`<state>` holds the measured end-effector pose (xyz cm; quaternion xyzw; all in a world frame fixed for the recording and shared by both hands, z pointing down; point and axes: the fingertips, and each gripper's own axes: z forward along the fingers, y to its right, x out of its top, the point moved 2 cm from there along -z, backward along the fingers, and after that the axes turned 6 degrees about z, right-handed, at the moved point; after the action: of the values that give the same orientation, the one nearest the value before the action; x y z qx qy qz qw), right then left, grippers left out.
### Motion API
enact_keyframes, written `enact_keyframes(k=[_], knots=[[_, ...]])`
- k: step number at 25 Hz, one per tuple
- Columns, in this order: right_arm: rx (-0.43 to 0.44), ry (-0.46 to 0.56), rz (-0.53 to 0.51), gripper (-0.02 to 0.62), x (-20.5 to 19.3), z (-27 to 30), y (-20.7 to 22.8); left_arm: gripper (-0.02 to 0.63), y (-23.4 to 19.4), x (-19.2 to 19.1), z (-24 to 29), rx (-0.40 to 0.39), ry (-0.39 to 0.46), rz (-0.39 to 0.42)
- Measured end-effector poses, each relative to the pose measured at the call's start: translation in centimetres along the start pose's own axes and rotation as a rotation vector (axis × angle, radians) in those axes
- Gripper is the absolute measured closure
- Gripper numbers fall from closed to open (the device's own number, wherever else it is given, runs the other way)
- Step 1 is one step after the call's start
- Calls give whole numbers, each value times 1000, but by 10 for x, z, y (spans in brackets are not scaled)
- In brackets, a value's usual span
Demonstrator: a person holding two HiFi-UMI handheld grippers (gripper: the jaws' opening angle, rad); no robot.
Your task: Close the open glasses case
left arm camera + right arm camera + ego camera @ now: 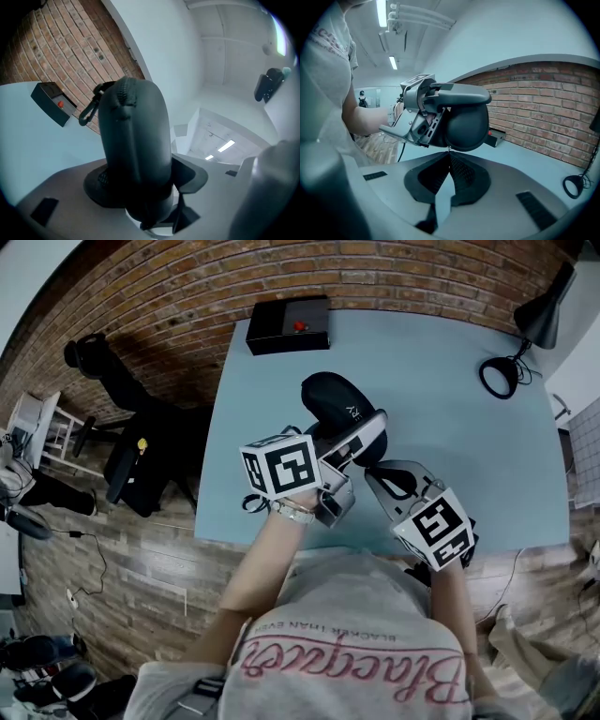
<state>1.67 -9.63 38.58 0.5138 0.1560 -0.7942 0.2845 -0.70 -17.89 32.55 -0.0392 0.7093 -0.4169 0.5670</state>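
A black oval glasses case [334,405] is held above the light blue table [469,427]. My left gripper [356,442] is shut on one end of it. In the left gripper view the case [133,140] fills the middle between the pads, with its zipper seam running along the top and a loop strap [89,110] hanging at the far end. My right gripper [449,152] is shut, with its tips meeting right under the case [464,124] on what looks like a thin zipper pull. The head view shows this gripper [375,474] just right of the left one.
A black box with a red button [288,324] sits at the table's far edge. A black desk lamp [539,320] and its coiled cable [497,378] occupy the far right corner. A brick wall stands behind the table, and a dark chair [141,456] stands to its left.
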Motion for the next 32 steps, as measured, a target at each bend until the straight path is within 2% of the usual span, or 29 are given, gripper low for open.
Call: enact_keyframes(k=[3, 5, 8, 10, 14, 17, 20, 23, 26, 29, 32], knots=[[-61, 37, 23, 575, 0, -11, 16, 322, 1, -2, -2, -24, -39, 14], [-108, 83, 48, 577, 5, -21, 30, 267, 2, -6, -3, -51, -61, 15], [-179, 134, 45, 575, 14, -36, 48, 226, 7, -11, -2, -82, -80, 23], [-211, 169, 50, 575, 20, -46, 59, 225, 9, -15, -2, -94, -96, 37], [-171, 281, 54, 577, 33, -65, 70, 216, 13, -16, -5, -163, -79, 17], [-130, 384, 130, 577, 42, -79, 75, 216, 11, -20, -7, -167, -106, 50], [-140, 367, 153, 577, 42, -79, 80, 215, 10, -29, -9, -131, -180, 207], [-109, 361, 193, 577, 45, -76, 76, 215, 9, -47, -8, -83, -293, 457], [-35, 373, 241, 577, 53, -73, 65, 216, 5, -65, -3, -12, -379, 691], [54, 385, 256, 577, 64, -70, 50, 215, 2, -71, 2, 43, -410, 876], [131, 426, 289, 577, 74, -73, 39, 220, 3, -70, 4, 85, -393, 1046]])
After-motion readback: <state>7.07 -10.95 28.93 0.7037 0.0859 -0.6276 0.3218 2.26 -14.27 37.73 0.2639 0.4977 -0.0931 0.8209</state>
